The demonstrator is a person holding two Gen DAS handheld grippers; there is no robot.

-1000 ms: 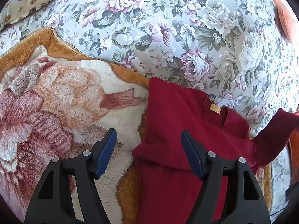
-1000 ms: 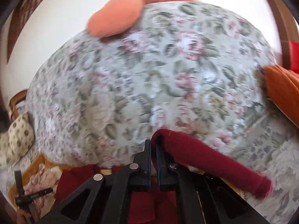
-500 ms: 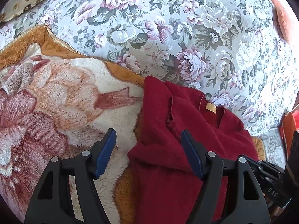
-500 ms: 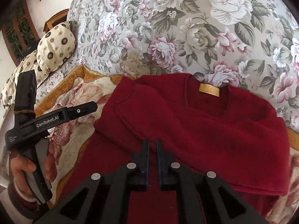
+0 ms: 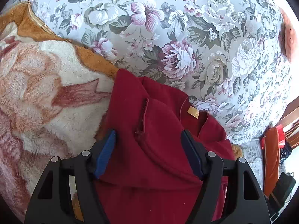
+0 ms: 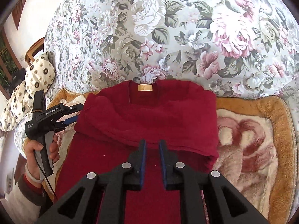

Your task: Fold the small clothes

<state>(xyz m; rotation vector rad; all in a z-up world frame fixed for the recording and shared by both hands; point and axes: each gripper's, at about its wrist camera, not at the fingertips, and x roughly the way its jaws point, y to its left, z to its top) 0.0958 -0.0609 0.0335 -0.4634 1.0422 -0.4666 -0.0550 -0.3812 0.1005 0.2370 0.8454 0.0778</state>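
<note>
A dark red sweater (image 6: 149, 115) lies on a fleece blanket (image 6: 252, 130), its tan neck label (image 6: 145, 87) at the far side and both sleeves folded across the body. My right gripper (image 6: 152, 143) hovers low over the folded sleeve's edge. Its jaws are opening to a narrow gap and the pads press on nothing. In the left wrist view the sweater (image 5: 158, 168) fills the lower middle, the label (image 5: 193, 111) just beyond. My left gripper (image 5: 147, 136) stands open wide above the sweater's left shoulder, empty. The left gripper (image 6: 76, 113) also shows in the right wrist view, held by a hand (image 6: 37, 149).
The blanket (image 5: 46, 93) lies on a floral bedspread (image 5: 168, 28) that rises behind the sweater. A spotted pillow (image 6: 37, 74) sits at the far left. An orange cushion (image 5: 288, 43) and hanging orange cloth (image 5: 271, 158) are off to the right.
The right gripper came down from holding the sleeve raised, the sleeve now lies across the sweater, and its jaws have parted. The left gripper shifted right over the sweater.
</note>
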